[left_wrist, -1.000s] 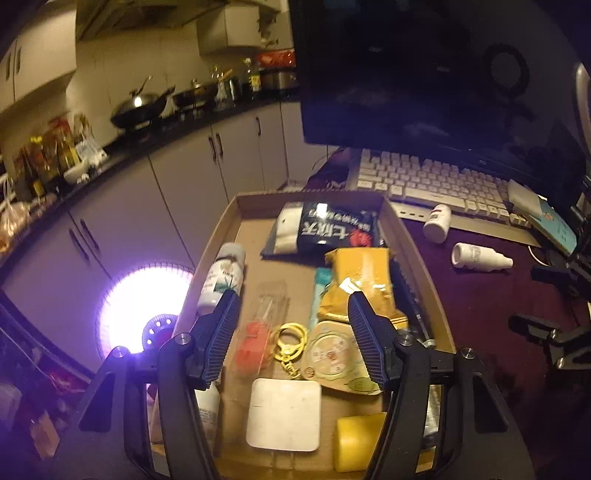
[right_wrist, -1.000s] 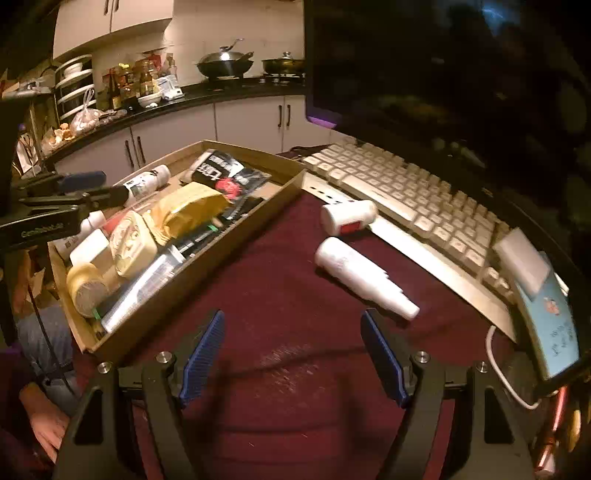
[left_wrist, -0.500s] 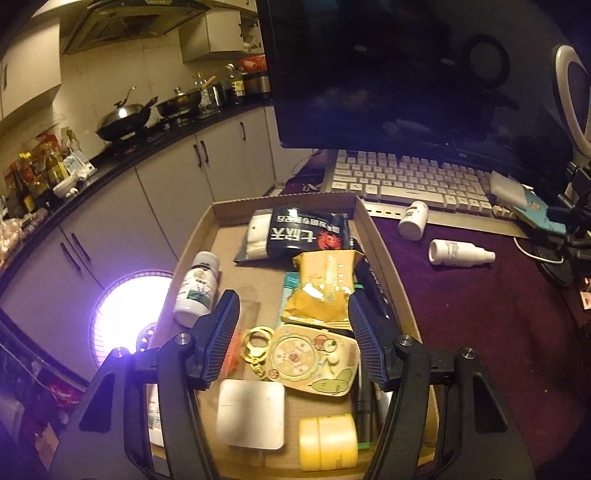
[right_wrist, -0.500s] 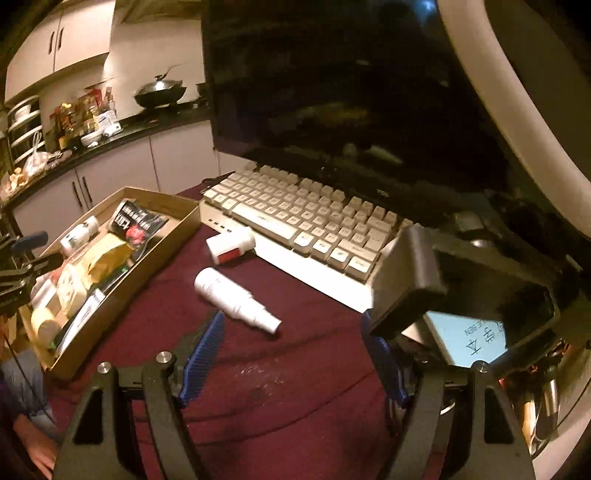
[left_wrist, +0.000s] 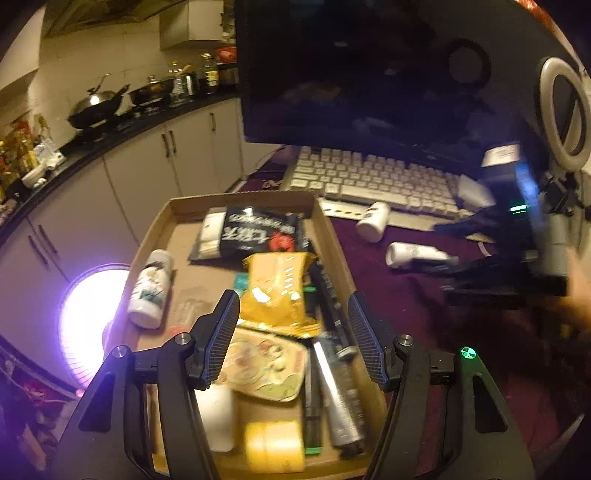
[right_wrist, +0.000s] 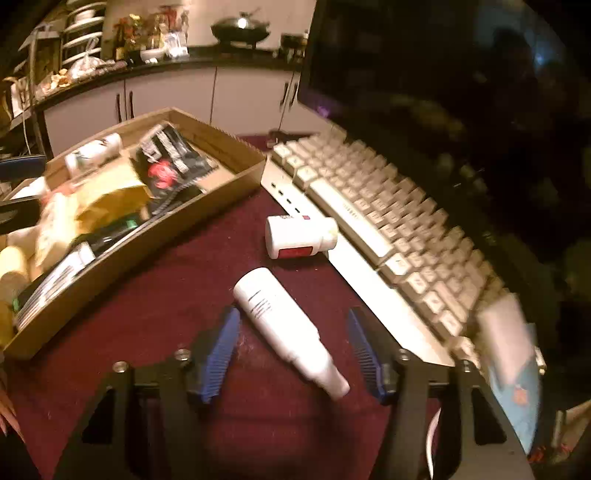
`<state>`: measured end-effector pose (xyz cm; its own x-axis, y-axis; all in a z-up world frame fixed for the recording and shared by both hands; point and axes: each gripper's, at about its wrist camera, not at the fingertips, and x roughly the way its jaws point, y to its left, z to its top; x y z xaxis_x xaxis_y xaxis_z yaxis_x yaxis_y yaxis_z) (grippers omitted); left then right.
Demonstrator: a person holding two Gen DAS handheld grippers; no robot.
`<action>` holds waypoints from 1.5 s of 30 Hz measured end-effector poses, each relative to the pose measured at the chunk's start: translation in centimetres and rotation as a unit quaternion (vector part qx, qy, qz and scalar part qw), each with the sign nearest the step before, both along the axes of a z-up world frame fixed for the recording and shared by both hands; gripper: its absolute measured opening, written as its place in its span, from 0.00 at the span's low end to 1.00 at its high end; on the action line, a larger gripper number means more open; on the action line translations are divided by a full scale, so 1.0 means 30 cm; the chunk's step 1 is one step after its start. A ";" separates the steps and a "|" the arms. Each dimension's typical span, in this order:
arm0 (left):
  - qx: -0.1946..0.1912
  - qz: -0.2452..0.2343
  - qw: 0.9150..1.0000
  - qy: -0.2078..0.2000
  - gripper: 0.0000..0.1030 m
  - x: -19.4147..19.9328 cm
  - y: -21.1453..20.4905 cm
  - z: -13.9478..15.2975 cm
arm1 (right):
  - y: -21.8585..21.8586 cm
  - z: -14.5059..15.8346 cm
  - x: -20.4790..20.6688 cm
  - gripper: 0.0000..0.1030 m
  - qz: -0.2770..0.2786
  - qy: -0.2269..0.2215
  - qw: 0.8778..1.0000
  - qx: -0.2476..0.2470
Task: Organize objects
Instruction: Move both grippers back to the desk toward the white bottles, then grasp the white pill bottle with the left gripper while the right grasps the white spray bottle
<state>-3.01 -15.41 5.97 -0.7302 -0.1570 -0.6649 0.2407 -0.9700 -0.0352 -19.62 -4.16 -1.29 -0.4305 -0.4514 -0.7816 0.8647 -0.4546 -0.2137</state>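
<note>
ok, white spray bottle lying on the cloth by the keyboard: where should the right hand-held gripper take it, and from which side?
Grip the spray bottle across its wide cylindrical body, not the narrow nozzle end. It lies flat on the maroon cloth, angled, nozzle toward the camera. Come from above with one finger on each long side; the open right hand-held gripper already straddles it.

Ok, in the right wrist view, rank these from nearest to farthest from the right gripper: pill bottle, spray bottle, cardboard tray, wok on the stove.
1. Spray bottle: lying between the open jaws of the right gripper.
2. Pill bottle: just beyond, against the keyboard's front edge.
3. Cardboard tray: to the left, at the table edge.
4. Wok: far back on the kitchen counter.
</note>
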 end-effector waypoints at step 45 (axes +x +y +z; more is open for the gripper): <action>0.017 -0.058 0.984 -0.168 0.36 -0.615 0.270 -0.235 | 0.323 -0.076 0.136 0.28 -0.063 -0.128 0.983 -0.117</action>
